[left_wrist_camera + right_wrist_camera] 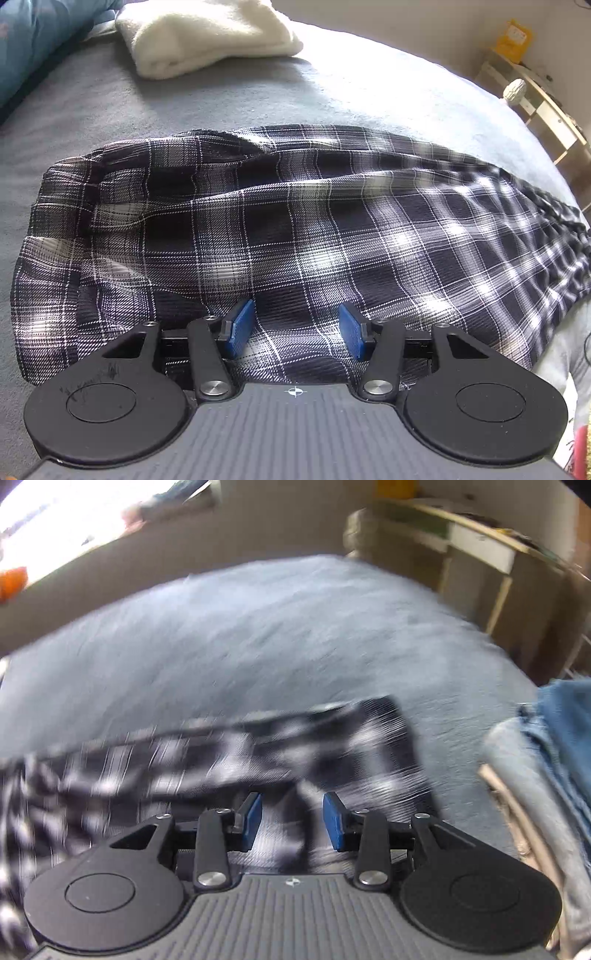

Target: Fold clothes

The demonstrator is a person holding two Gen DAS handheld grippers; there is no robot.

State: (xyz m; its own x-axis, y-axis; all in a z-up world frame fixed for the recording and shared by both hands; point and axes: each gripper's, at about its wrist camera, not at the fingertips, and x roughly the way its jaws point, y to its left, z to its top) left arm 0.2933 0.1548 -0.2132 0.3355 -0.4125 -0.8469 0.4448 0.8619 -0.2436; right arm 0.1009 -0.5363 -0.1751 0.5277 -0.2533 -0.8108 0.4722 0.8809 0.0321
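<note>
Plaid trousers (295, 229) on grey bedspread (110, 103), wooden shelves (546, 110) beyond

A home bedroom: a bed (332, 85) spread with a grey-blue blanket, a folded white towel (207, 33) lying on it, and a light wooden shelf unit (539, 107) against the wall.

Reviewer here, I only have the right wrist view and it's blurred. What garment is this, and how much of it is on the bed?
Observer: The left wrist view shows plaid trousers lying lengthwise across the grey blanket, waistband end at the left.
Operator: Is the left claw holding them?
Observer: No. The left claw is open above the plaid cloth, nothing pinched between its blue pads.
Operator: Anything else on the bed?
Observer: A folded white fleece item sits at the far side, apart from the trousers.
</note>
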